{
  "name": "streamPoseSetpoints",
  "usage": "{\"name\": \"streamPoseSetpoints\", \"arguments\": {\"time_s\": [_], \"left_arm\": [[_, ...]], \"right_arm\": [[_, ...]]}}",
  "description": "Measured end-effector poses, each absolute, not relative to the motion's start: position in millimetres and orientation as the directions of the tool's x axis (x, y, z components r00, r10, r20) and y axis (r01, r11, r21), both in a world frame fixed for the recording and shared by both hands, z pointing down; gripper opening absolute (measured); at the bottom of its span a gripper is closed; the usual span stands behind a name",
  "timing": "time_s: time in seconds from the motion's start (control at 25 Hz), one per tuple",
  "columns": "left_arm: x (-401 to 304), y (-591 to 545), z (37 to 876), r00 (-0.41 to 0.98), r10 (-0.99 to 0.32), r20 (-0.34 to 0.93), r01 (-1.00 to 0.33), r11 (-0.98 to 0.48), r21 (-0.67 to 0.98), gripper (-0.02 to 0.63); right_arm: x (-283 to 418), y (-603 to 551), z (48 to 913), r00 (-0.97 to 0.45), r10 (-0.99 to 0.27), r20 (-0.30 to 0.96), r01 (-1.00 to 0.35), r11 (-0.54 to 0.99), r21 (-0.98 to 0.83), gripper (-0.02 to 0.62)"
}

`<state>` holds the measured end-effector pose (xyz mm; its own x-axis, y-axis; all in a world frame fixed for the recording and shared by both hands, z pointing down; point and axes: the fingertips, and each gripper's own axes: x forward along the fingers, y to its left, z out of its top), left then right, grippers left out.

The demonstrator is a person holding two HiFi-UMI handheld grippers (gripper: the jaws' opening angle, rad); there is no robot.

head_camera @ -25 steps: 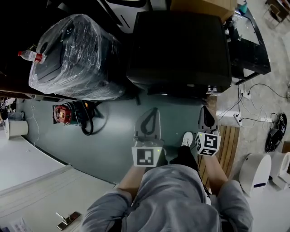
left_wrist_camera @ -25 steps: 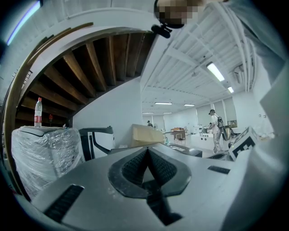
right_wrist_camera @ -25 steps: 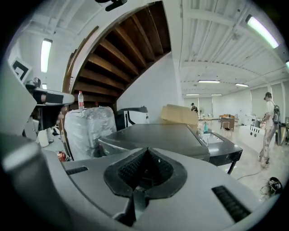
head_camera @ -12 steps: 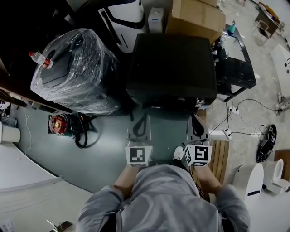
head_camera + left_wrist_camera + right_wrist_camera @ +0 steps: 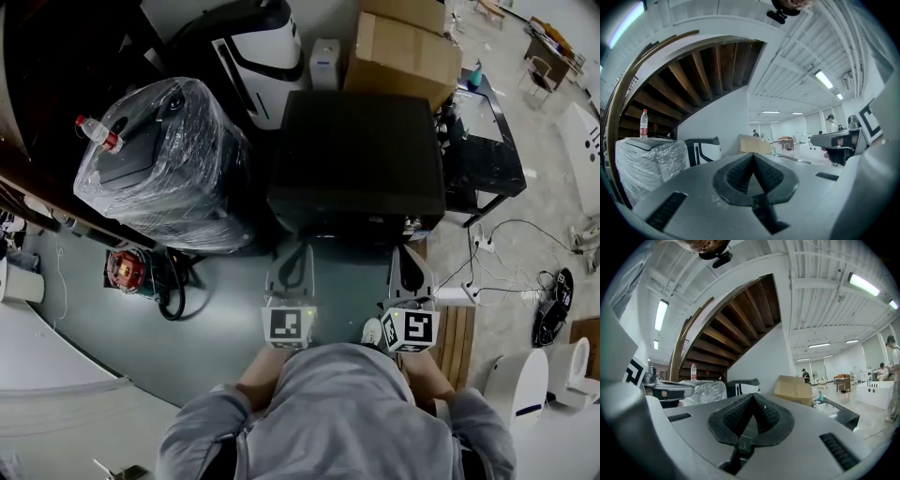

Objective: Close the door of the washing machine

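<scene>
The washing machine (image 5: 356,159) is a black box seen from above in the head view; its door is hidden below its front edge. My left gripper (image 5: 292,253) and right gripper (image 5: 409,255) hang side by side just short of that front edge, above the green floor. Both point at the machine and touch nothing. In the left gripper view the gripper (image 5: 753,157) has its dark ribbed pads pressed together with nothing between them. The right gripper (image 5: 752,397) looks the same in its own view, and the machine lies below both cameras' sight.
A plastic-wrapped appliance (image 5: 169,169) with a bottle (image 5: 98,134) on top stands left of the machine. Behind are a cardboard box (image 5: 398,42) and a white-and-black unit (image 5: 253,47). A red tool (image 5: 125,267) with cable lies at left; a power strip (image 5: 478,244) and a wooden pallet (image 5: 459,328) lie at right.
The head view has tilted up, bringing the boxes behind the machine into sight. Both grippers stay shut and level, a little lower in the picture, still in front of the machine.
</scene>
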<state>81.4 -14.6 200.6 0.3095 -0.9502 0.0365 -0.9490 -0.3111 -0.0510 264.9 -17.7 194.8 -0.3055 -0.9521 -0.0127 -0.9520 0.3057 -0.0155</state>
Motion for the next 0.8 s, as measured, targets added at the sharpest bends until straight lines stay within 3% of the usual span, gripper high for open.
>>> {"name": "streamPoseSetpoints", "arguments": {"time_s": [0.8], "left_arm": [[79.5,-9.6,203.2,0.298,-0.954,0.039,-0.953,-0.300,-0.044,-0.003]], "right_arm": [[263.7,-14.8,198.6,-0.308,-0.952,-0.001,-0.952,0.308,-0.001,-0.002]]}}
